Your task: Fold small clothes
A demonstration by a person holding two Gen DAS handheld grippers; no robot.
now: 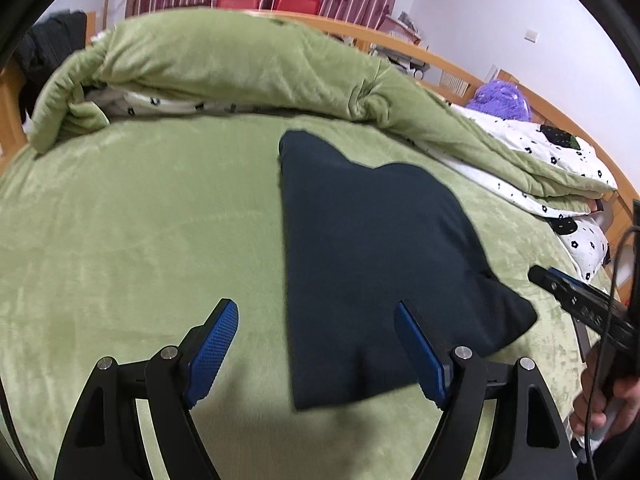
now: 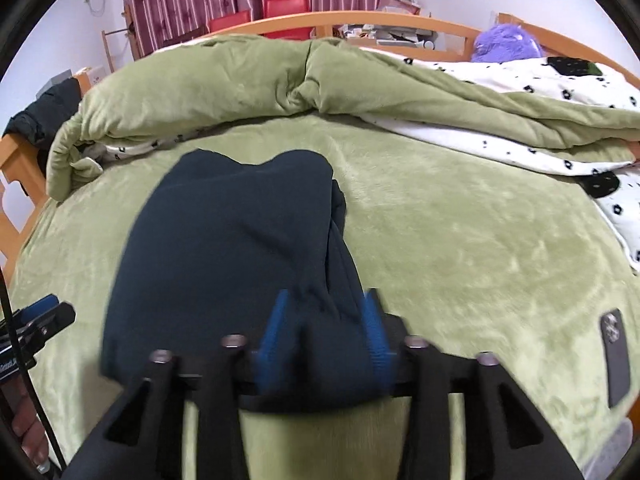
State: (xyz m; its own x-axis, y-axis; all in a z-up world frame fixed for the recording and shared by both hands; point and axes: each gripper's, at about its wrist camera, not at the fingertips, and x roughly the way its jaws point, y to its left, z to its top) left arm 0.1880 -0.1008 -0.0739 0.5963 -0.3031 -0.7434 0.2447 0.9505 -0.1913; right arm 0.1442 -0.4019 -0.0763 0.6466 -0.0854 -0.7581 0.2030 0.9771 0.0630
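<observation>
A dark navy garment (image 1: 372, 256) lies folded on the green bed cover (image 1: 140, 240). My left gripper (image 1: 316, 306) hovers open over its near left edge, one blue pad over the cover and the other over the cloth, with nothing pinched. In the right wrist view the garment (image 2: 232, 248) runs away from me, and its near right edge is bunched between the blue pads of my right gripper (image 2: 326, 300), which is shut on that fold. The right gripper (image 1: 568, 300) also shows at the garment's right corner in the left wrist view. That picture is blurred.
A rolled green quilt (image 1: 224, 64) with white flowered lining lies across the far side of the bed. A wooden bed frame (image 2: 360, 20) and a purple plush (image 2: 508, 42) stand behind it. A phone (image 2: 616, 360) lies on the cover at right. A person's hand (image 1: 600, 404) holds the right gripper.
</observation>
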